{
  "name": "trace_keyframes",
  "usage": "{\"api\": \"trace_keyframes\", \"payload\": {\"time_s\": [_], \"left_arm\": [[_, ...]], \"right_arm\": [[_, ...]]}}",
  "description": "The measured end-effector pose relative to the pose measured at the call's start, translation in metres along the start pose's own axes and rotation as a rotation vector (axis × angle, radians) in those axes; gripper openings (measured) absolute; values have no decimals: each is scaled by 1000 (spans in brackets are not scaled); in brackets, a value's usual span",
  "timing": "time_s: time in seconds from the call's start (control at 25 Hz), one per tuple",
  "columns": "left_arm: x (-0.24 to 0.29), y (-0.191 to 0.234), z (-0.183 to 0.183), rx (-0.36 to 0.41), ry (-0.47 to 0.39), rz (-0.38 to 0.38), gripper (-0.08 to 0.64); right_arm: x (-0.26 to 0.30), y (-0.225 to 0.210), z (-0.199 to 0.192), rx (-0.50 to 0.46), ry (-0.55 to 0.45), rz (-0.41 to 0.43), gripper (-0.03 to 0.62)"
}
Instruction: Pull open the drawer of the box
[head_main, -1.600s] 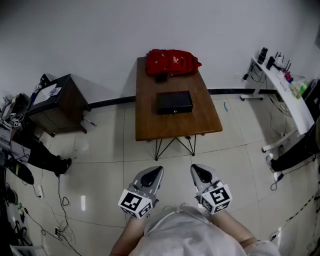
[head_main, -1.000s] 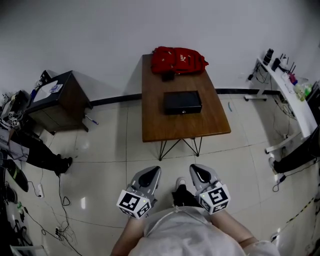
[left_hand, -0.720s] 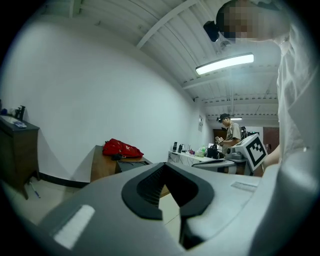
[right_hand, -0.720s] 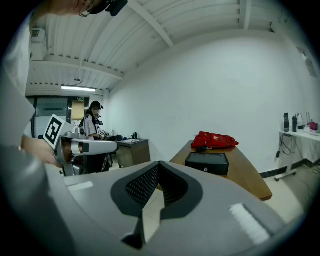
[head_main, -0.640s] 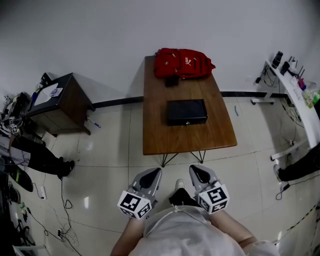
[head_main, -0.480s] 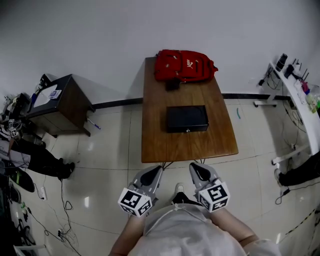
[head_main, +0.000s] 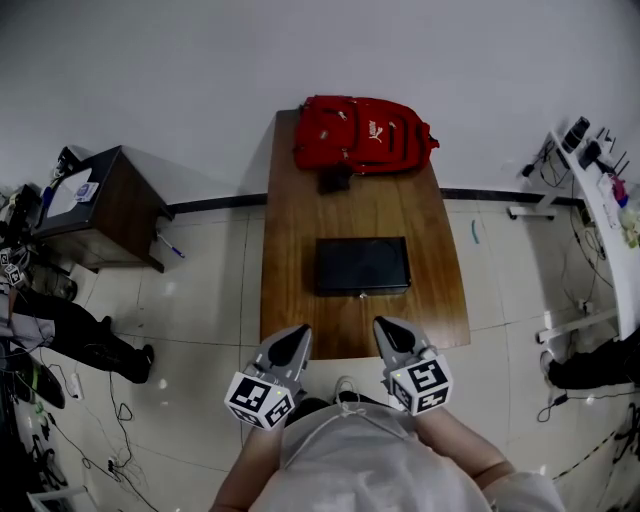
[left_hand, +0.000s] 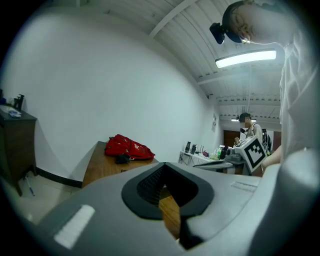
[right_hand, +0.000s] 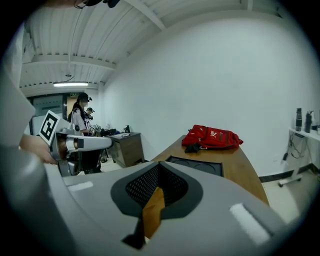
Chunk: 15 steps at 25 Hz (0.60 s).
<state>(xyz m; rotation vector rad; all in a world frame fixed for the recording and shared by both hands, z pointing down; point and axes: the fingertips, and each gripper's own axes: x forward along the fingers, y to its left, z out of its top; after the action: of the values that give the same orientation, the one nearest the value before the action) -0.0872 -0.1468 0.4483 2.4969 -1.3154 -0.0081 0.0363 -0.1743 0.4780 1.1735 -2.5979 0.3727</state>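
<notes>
From above, the head view takes in one long brown wooden bench (head_main: 300, 230) set end-on to the white wall. One flat black rectangular box (head_main: 362, 265) lies across the middle of it, with its drawer front towards the person and flush with the box. One red fabric backpack (head_main: 362, 133) sits at the far end against the wall, with one small black object (head_main: 334, 180) just in front of it.

The two grey grippers hang over the near end of the bench. The left gripper (head_main: 290, 337) and the right gripper (head_main: 383, 328) are side by side, both short of the box and touching nothing. The head view cannot settle how the jaws stand. Each gripper's own view does: both pairs of jaws are closed tip to tip with nothing between them, and only bench wood shows through the gap behind the tips.

The right gripper view alone shows two round hollows (right_hand: 197, 165) in the box's top. It also shows two people (right_hand: 80, 117) far off across the room. The left gripper view hides the box behind its own jaws, but it adds a lit ceiling strip lamp (left_hand: 245, 58) and one further person (left_hand: 247, 125). Only the head view shows one dark wooden cabinet (head_main: 100, 205) off to the left and one white desk (head_main: 600, 190) to the right.
</notes>
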Motion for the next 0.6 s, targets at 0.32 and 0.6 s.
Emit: {"api": "trace_keyframes", "payload": {"time_s": [0.32,0.6], "left_arm": [[32,33,-21,-70,70,4,6],[57,55,-32,-107,146,-37,6]], "right_arm": [[43,-31,-24,33,121,-42,8],[75,-48,-65,93,268,-91,8]]}}
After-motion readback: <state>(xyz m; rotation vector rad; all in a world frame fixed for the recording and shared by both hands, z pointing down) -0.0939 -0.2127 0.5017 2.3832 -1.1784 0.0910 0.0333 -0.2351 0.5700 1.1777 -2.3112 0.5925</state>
